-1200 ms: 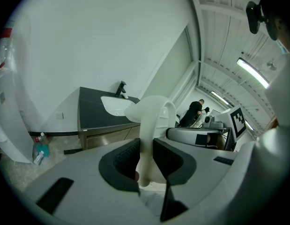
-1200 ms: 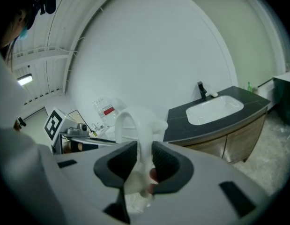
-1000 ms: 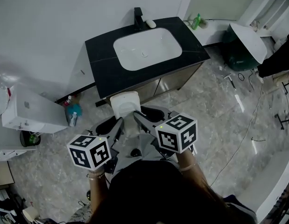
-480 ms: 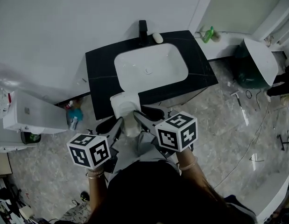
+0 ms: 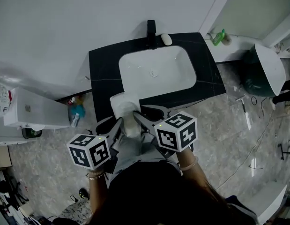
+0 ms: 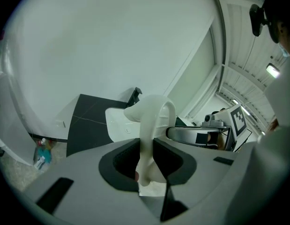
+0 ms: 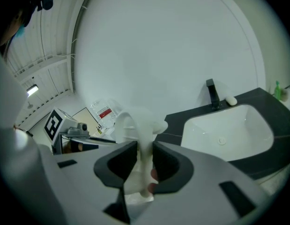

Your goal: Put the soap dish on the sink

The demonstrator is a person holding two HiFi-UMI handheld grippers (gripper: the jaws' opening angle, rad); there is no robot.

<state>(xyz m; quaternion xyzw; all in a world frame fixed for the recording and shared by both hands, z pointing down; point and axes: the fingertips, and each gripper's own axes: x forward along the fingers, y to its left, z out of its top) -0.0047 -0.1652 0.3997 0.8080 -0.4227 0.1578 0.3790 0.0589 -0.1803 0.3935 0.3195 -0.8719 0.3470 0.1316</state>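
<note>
A white soap dish (image 5: 125, 106) hangs in front of me, gripped on both sides. My left gripper (image 5: 120, 125) is shut on its left rim and my right gripper (image 5: 137, 120) on its right rim. In the left gripper view the dish's thin rim (image 6: 148, 125) stands pinched between the dark pads of my left gripper (image 6: 145, 150). The right gripper view shows the same with the rim (image 7: 143, 130) in my right gripper (image 7: 145, 154). The dish overlaps the near edge of the black countertop (image 5: 103, 65), which holds the white sink basin (image 5: 156, 69).
A black faucet (image 5: 151, 33) and a white soap bar (image 5: 167, 39) sit at the basin's back. A white appliance (image 5: 34, 112) and bottles (image 5: 75, 112) are on the floor to the left. A green bottle (image 5: 220, 36) and a loose white basin (image 5: 270, 67) are at the right.
Both grippers have carried the dish toward the vanity. The dish was short of the counter's near edge and now overlaps it.
</note>
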